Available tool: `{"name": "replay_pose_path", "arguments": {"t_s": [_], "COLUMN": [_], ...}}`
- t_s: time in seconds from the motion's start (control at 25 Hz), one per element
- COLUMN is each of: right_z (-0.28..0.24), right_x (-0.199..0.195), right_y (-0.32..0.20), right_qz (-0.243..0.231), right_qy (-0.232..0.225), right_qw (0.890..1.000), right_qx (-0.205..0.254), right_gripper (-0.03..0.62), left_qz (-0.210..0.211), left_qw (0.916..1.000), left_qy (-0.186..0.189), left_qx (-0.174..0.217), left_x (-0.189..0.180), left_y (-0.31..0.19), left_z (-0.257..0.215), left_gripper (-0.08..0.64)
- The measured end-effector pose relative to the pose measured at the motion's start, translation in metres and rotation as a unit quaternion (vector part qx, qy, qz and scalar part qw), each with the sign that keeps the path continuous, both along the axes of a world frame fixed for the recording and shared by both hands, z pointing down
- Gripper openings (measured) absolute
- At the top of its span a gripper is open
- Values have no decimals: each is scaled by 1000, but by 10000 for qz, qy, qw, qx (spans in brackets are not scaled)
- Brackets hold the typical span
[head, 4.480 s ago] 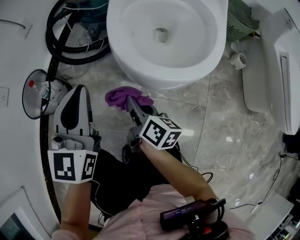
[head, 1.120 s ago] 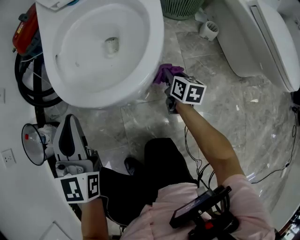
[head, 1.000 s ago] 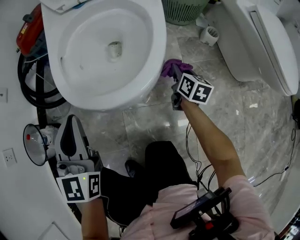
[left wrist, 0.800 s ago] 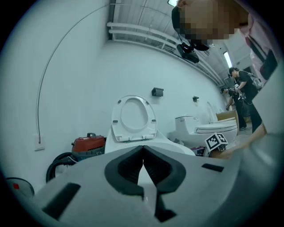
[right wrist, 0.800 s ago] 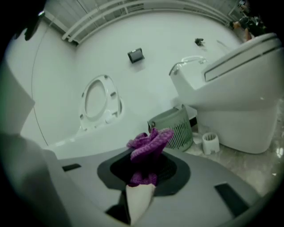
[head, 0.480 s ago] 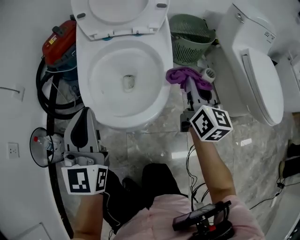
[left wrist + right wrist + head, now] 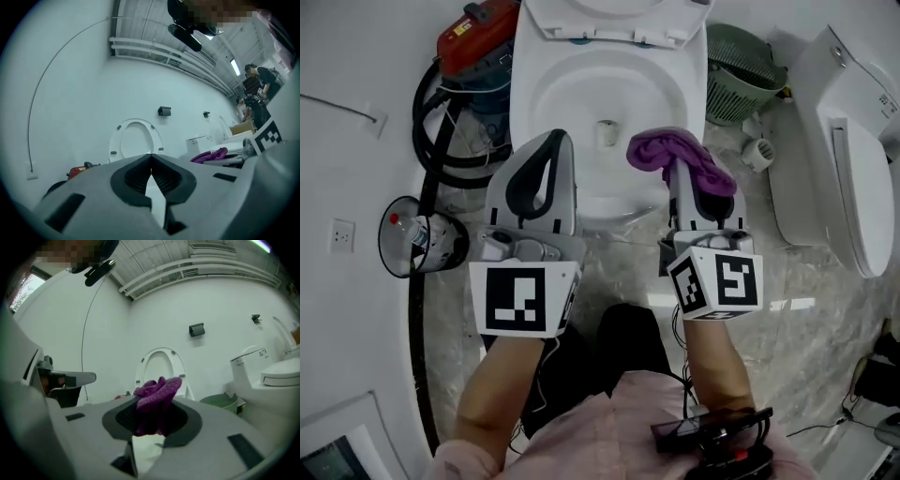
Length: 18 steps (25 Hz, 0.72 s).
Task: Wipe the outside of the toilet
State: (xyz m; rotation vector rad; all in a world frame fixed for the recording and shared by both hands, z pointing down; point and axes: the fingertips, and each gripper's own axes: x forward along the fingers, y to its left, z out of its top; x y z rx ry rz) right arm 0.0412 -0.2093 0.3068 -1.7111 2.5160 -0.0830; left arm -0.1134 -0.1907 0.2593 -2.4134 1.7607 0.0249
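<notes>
Forearms stretch forward side by side, each ending behind its gripper's marker cube. Left gripper [image 7: 549, 141] hovers over the front rim of the toilet [image 7: 534, 103], its jaws pressed together with nothing between them. Right gripper [image 7: 682, 183] is held level with it, jaws clamped on a bunched purple cloth [image 7: 661, 150] that sits above the bowl's right edge. Beyond, the seat [image 7: 619, 17] stands raised, with a red vacuum [image 7: 478, 28] to its left and a green basket [image 7: 741, 61] to its right.
</notes>
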Motion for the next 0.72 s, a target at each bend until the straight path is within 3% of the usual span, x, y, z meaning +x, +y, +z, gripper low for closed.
{"name": "replay_pose_path", "arguments": {"t_s": [0.2,0.72], "right_z": [15,18], "right_x": [-19,-22], "right_y": [12,13], "right_qz": [-32,-203], "right_qy": [210,365], "right_qw": [9998,9991], "right_qx": [41,67], "right_gripper": [104,94], "left_qz": [54,202], "left_qw": [9998,9994], "left_qy": [101,128], "left_qx": [-161,-253], "left_x": [-1,16], "left_y": [2,-3], "left_z": [19,29], "left_gripper": [9,9]}}
